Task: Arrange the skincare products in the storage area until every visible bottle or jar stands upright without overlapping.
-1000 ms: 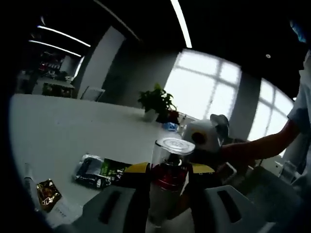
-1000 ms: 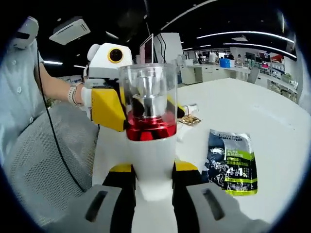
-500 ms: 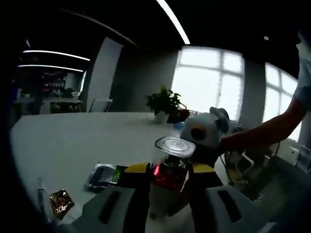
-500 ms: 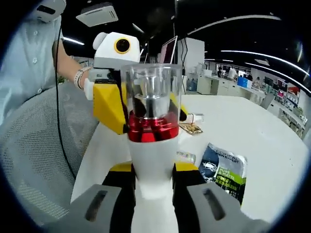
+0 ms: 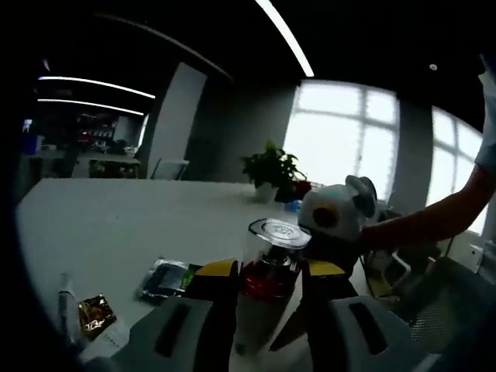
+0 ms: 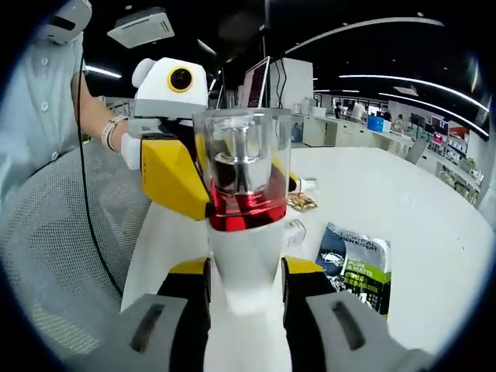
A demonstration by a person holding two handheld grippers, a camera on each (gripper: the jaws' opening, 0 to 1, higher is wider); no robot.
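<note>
I have both claws, left and right, clamped on the white pump bottle above the counter, so I should release one claw before setting it upright.

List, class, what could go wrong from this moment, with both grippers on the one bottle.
1. Both the left gripper and the right gripper clamp the white bottle in mid-air; pulling apart could pop off its clear cap.
2. If one lets go carelessly, the bottle may tip or drop.
3. The green sachet and gold sachet lie on the white table; setting down there risks overlap.
</note>
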